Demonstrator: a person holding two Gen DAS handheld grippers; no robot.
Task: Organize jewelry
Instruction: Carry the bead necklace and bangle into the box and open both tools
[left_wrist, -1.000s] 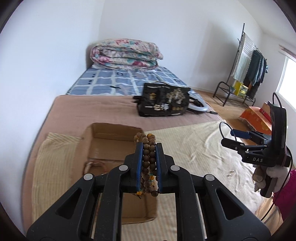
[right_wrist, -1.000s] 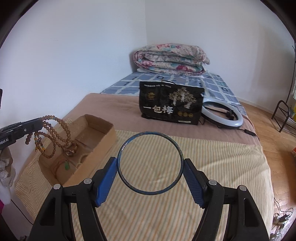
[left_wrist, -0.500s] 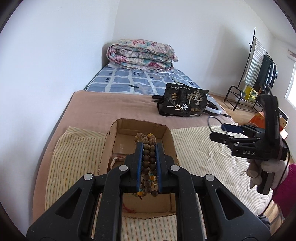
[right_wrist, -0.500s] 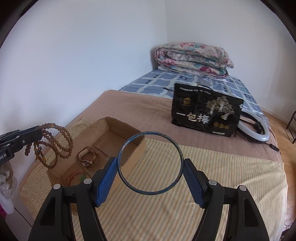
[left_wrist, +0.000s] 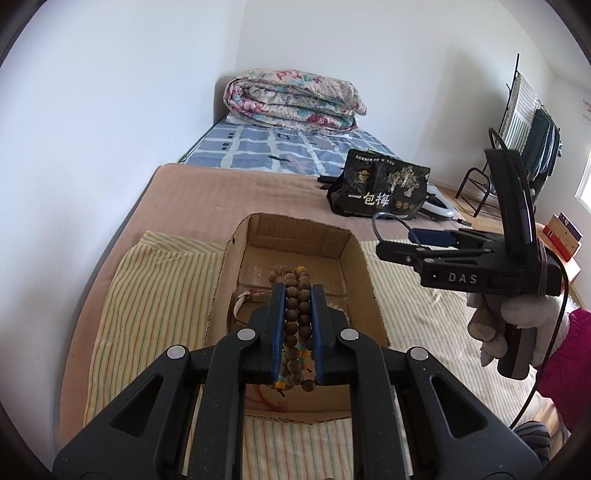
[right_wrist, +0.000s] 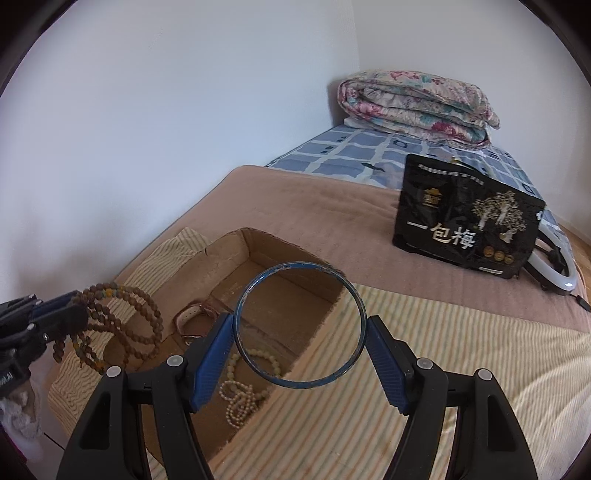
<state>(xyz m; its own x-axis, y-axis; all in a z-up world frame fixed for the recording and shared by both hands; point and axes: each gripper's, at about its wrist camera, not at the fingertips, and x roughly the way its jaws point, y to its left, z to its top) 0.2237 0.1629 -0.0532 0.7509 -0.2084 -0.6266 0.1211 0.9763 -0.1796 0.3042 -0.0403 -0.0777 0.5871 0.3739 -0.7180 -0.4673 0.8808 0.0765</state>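
Hovering closer now, both tongs hang over the cardboard box (right_wrist: 258, 295), which sat farther off a second ago. The left gripper (left_wrist: 297, 325) stays clenched on the wooden bead strand (left_wrist: 295, 314) and the right gripper (right_wrist: 301, 347) on the blue bangle (right_wrist: 301, 325); both look ready for dropping in.

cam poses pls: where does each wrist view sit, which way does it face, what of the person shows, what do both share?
Left wrist: on the left gripper, angled down into the cardboard box, clamping the wooden bead strand; gloved right hand at right.
Right wrist: on the right gripper, angled down at the box's corner, gripping the blue bangle.
Shared: box, black snack bag, folded quilt.
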